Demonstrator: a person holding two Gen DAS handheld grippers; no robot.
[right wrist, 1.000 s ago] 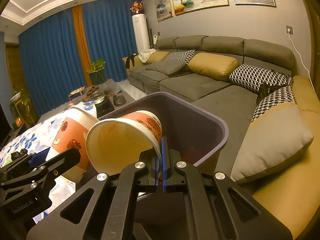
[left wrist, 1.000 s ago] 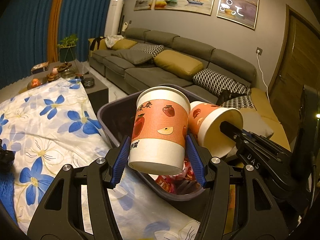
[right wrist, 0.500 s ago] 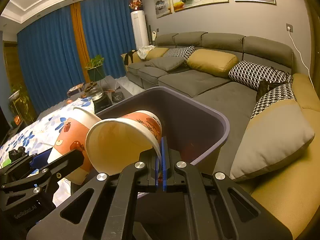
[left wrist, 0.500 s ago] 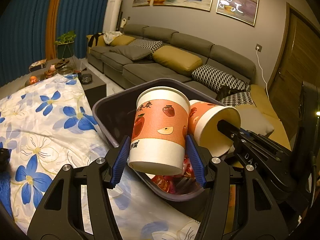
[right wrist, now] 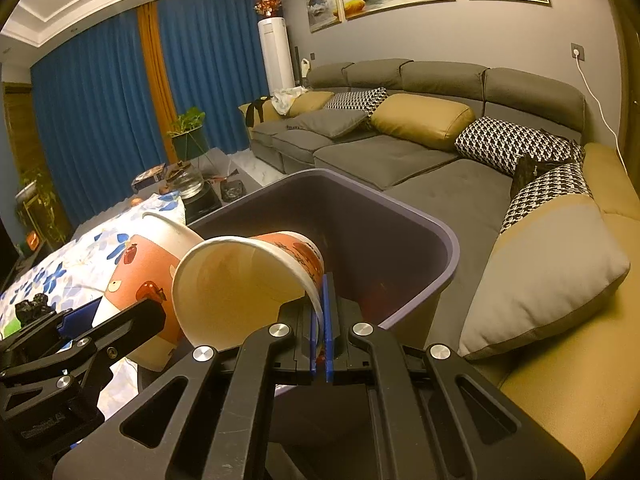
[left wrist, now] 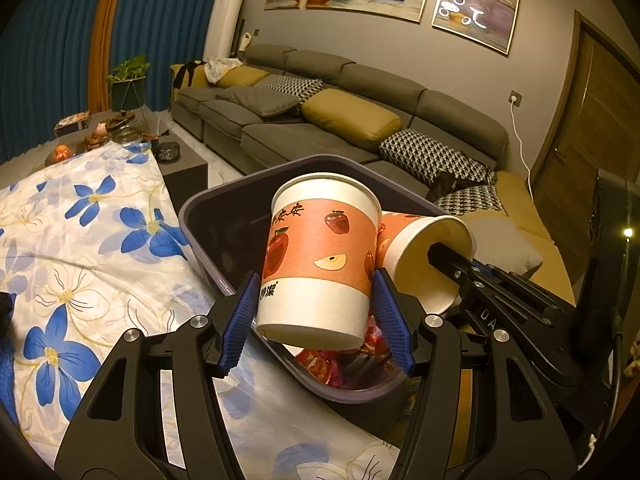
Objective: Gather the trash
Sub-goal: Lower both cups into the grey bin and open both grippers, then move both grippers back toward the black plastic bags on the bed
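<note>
An orange-and-white paper cup [left wrist: 320, 256] with apple prints hangs upright, slightly tilted, over the near rim of a dark purple bin [left wrist: 224, 196]. My left gripper [left wrist: 316, 276] has its blue pads at the cup's lower sides; the jaws are opening, and the tips still touch the cup. A second matching cup [right wrist: 244, 280] lies sideways over the bin [right wrist: 400, 204], its mouth facing the right wrist camera. My right gripper [right wrist: 320, 280] is shut on that cup's rim wall. Red wrappers [left wrist: 320, 360] lie in the bin's bottom.
A white cloth with blue flowers [left wrist: 80, 240] covers the table left of the bin. A long grey sofa [left wrist: 340, 120] with yellow and patterned cushions runs behind it. A low table with small items [left wrist: 100, 136] and a plant stand by blue curtains.
The left pads stand a touch wider around the upright cup, which leans slightly more. The right gripper and its sideways cup have not moved.
</note>
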